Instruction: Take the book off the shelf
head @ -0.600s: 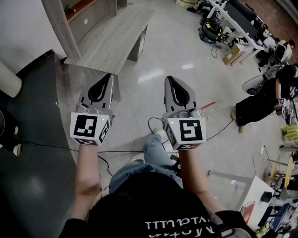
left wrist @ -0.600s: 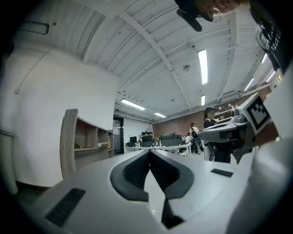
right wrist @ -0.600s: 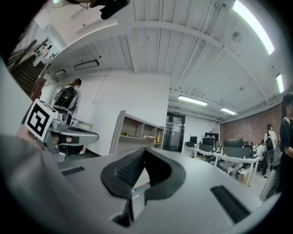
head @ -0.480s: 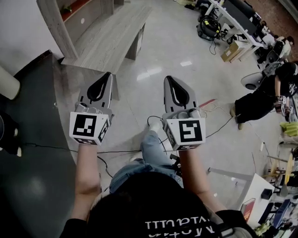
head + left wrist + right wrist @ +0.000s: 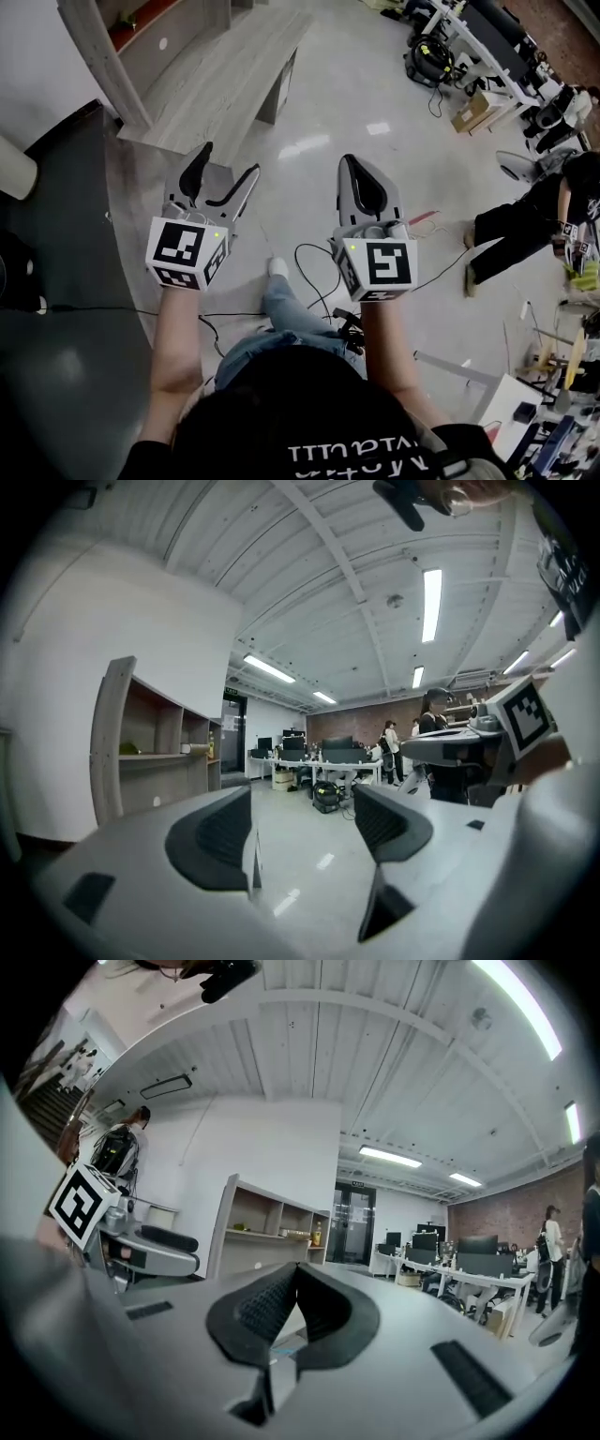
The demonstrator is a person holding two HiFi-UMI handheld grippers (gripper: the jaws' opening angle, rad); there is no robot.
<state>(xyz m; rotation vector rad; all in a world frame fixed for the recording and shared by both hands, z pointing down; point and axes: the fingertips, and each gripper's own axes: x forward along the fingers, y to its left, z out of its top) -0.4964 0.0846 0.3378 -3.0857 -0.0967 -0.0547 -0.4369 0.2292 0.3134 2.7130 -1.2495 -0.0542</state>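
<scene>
A light wooden shelf unit [image 5: 141, 42] stands at the upper left of the head view, with a low wooden ledge [image 5: 225, 75] running out from it. In the gripper views the shelf [image 5: 155, 752] [image 5: 267, 1232] holds a few small items, and I cannot make out a book among them. My left gripper [image 5: 230, 161] [image 5: 305, 822] is held level over the floor, short of the ledge; its jaws stand open with nothing between them. My right gripper [image 5: 349, 167] [image 5: 292, 1283] is level beside it, its pads shut together on nothing.
A dark grey surface [image 5: 56, 281] lies at the left. Cables [image 5: 314, 258] trail over the glossy floor by my own shoe [image 5: 277, 267]. A person in black [image 5: 525, 216] stands at the right. Desks, a cardboard box [image 5: 466, 111] and equipment fill the far right.
The left gripper's jaws were shut together and now stand open. The view has moved a little forward toward the shelf; my foot has stepped ahead. The right gripper stays shut.
</scene>
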